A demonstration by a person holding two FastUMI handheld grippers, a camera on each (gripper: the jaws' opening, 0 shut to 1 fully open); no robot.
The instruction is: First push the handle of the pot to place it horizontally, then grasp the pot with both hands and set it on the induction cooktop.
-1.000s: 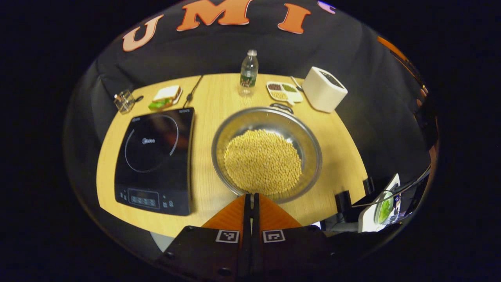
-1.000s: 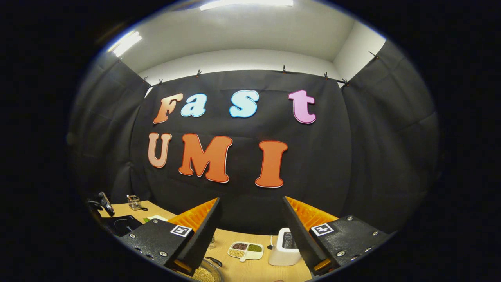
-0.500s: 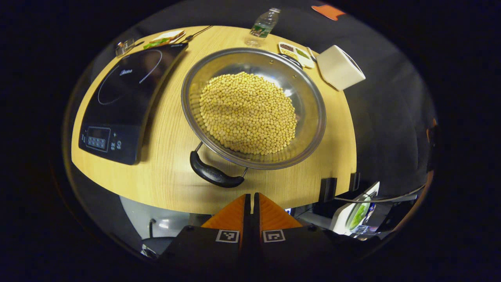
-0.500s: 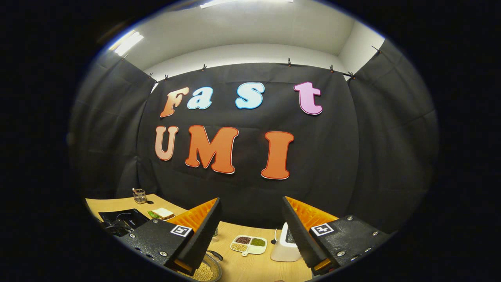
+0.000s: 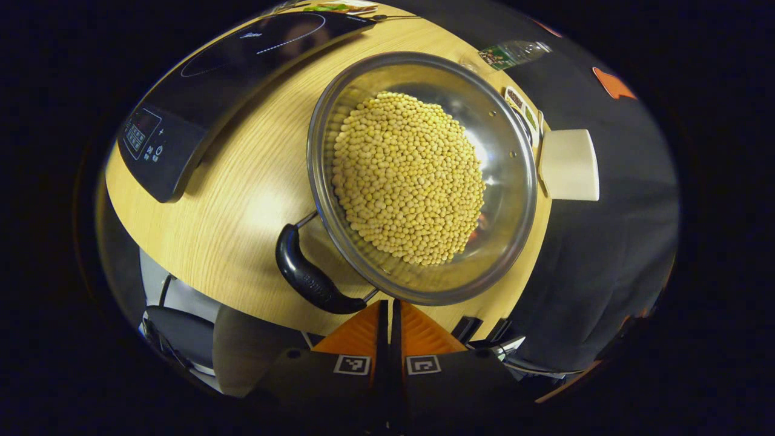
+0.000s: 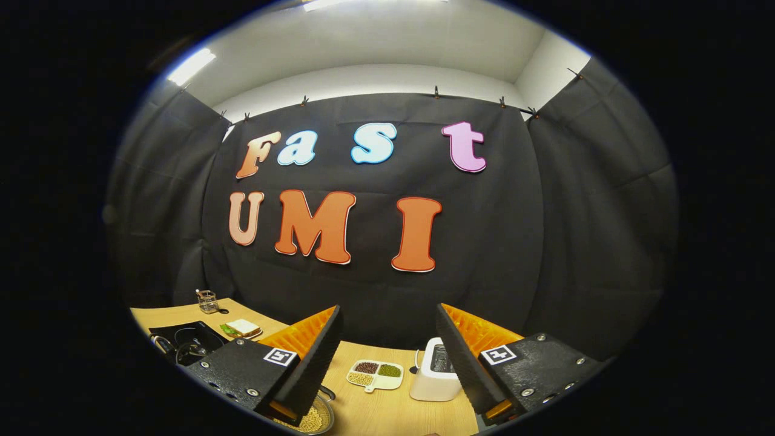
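The jaws of the left gripper (image 5: 388, 315) are seen pressed together with nothing between them, held above the near edge of the counter (image 5: 242, 200). Just ahead of their tips lies the black handle (image 5: 309, 278) of the pot (image 5: 514, 200), angled along the pot's near-left rim and joined to it by thin metal struts. The steel pot is heaped with pale yellow beans (image 5: 408, 175) and stands on the counter near its near edge. The induction cooktop (image 5: 181, 115) is set to the left of the pot, apart from it, with its control panel toward the near-left corner. A white box-shaped appliance (image 5: 569, 165) and a lying water bottle (image 5: 511, 53) are placed beyond the pot.

The jaws of the right gripper (image 6: 387, 357) are held wide apart and empty, raised and directed toward the far edge, where a divided dish (image 6: 375, 374) and the white appliance are seen between its fingers.
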